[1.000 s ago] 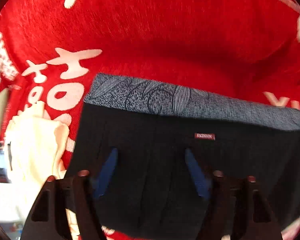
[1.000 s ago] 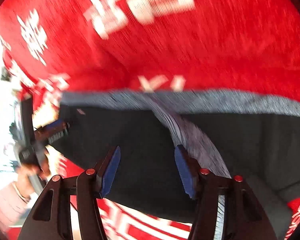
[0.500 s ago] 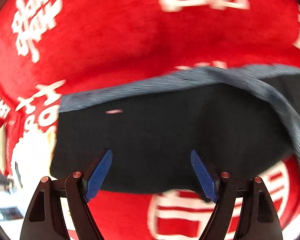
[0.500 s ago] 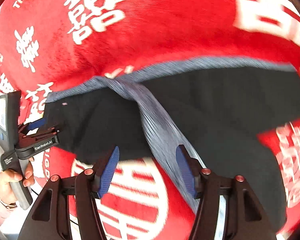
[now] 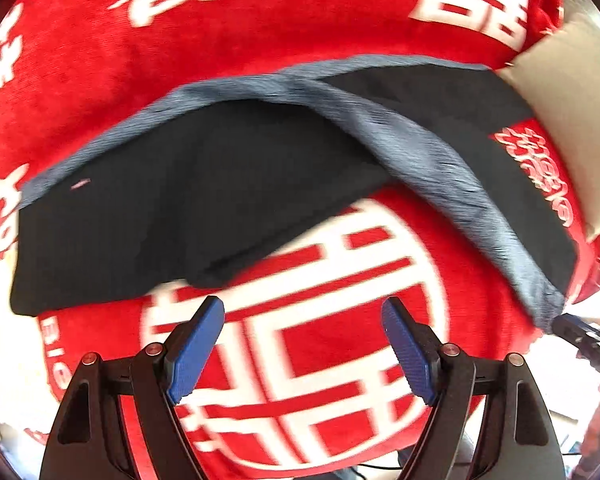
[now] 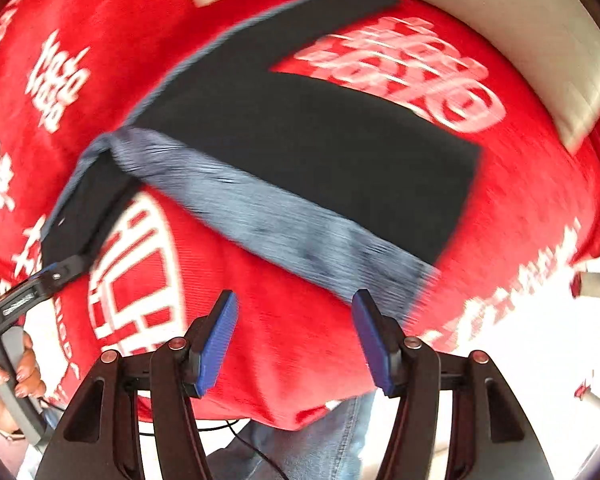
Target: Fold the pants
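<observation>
The pants lie spread on the red blanket, ahead of and above both of my pairs of jaws: black cloth with a grey-blue band running diagonally across them, part of the cloth turned back along it. In my left view the black cloth sits just beyond my left gripper; the band runs off to the right of the jaws toward my other tool. In my right view the band's near end lies just past my right gripper, a little to the right of its gap.

Both pairs of jaws are spread wide and hold nothing; red blanket shows between the blue pads.

As I judge it, the next fold needs 2 clean pinches. I should take only the pants' edge at matching corners, keep the blanket out of the bite, then lift both sides level so the layers land square. A pale cushion lies at the far right.
</observation>
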Tool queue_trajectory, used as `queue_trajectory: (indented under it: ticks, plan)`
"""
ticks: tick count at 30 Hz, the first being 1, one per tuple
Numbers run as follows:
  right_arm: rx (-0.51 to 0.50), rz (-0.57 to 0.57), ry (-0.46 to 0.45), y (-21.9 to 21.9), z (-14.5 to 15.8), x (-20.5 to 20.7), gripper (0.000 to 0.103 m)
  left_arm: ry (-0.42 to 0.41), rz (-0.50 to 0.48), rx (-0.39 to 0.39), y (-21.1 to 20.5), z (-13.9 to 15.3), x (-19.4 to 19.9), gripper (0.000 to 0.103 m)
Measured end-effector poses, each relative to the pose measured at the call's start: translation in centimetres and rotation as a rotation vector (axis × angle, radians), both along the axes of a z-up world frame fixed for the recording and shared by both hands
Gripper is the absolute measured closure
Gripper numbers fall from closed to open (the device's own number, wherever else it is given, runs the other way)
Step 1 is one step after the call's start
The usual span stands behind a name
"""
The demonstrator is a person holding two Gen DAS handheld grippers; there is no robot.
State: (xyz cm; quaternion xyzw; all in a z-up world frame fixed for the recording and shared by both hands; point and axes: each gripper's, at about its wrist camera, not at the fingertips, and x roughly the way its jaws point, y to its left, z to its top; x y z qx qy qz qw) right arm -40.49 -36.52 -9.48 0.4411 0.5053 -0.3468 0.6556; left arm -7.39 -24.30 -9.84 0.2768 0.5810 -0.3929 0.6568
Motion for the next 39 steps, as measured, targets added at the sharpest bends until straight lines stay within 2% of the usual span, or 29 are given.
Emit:
queue_trajectory:
  ticks: [3, 7, 11, 13, 14, 15, 16, 17, 18, 19, 21, 22, 28, 30, 32, 35, 38, 39]
  plan:
    - [0.003, -0.036, 0.005, -0.8, -0.9, -3.0, 0.040, 0.055, -0.031, -0.026, -3.0, -0.8, -2.1, 0.021]
    - [0.063, -0.029, -0.033, -1.5, -2.8, -5.0, 0.040, 0.153, 0.001, -0.028, -6.9, -3.4, -3.5, 0.021]
    - [0.123, -0.007, -0.155, -2.6, -3.6, -6.0, 0.040, 0.232, 0.050, -0.008, -9.2, -5.7, -4.3, 0.021]
    - [0.134, 0.006, -0.197, -3.2, -3.9, -5.8, 0.046, 0.259, 0.077, 0.004, -10.0, -6.6, -4.8, 0.021]
    - [0.151, 0.013, -0.215, -3.5, -4.1, -5.5, 0.056, 0.258, 0.095, 0.010, -10.5, -7.0, -5.0, 0.021]
    - [0.179, 0.023, -0.227, -3.9, -4.4, -5.2, 0.083, 0.249, 0.105, 0.004, -10.6, -7.0, -5.2, 0.021]
    - [0.208, 0.034, -0.237, -4.1, -4.6, -5.0, 0.100, 0.251, 0.108, -0.007, -10.9, -6.9, -5.3, 0.021]
    - [0.257, 0.054, -0.238, -4.4, -4.9, -4.6, 0.100, 0.259, 0.108, -0.014, -11.2, -6.8, -5.4, 0.023]
    - [0.271, 0.070, -0.246, -4.8, -4.6, -4.6, 0.100, 0.271, 0.107, -0.022, -11.6, -6.6, -5.5, 0.036]
    - [0.274, 0.092, -0.260, -5.2, -4.0, -4.3, 0.100, 0.290, 0.103, -0.030, -12.0, -6.5, -5.6, 0.059]
    - [0.252, 0.143, -0.287, -6.3, -2.1, -3.6, 0.100, 0.330, 0.101, -0.025, -13.2, -6.4, -5.7, 0.072]
    - [0.234, 0.166, -0.307, -7.3, -0.8, -3.2, 0.100, 0.332, 0.112, -0.029, -13.7, -6.0, -5.7, 0.072]
    - [0.095, 0.270, -0.386, -16.2, 6.2, 1.1, 0.101, 0.297, 0.187, -0.129, -16.9, -2.0, -3.1, 0.072]
    - [0.040, 0.306, -0.387, -18.9, 7.8, 2.7, 0.101, 0.274, 0.214, -0.173, -18.3, -0.6, -1.8, 0.072]
    - [-0.022, 0.351, -0.357, -22.5, 8.8, 5.3, 0.101, 0.218, 0.244, -0.207, -19.7, 1.0, -0.1, 0.072]
    - [-0.050, 0.359, -0.315, -27.5, 8.2, 7.5, 0.100, 0.115, 0.286, -0.211, -21.2, 2.3, 2.4, 0.072]
    - [-0.052, 0.366, -0.246, -32.5, 5.5, 10.7, 0.100, 0.015, 0.315, -0.161, -21.6, 2.0, 3.9, 0.070]
    - [-0.045, 0.368, -0.219, -33.6, 4.3, 11.5, 0.100, -0.015, 0.324, -0.128, -21.5, 1.5, 4.2, 0.054]
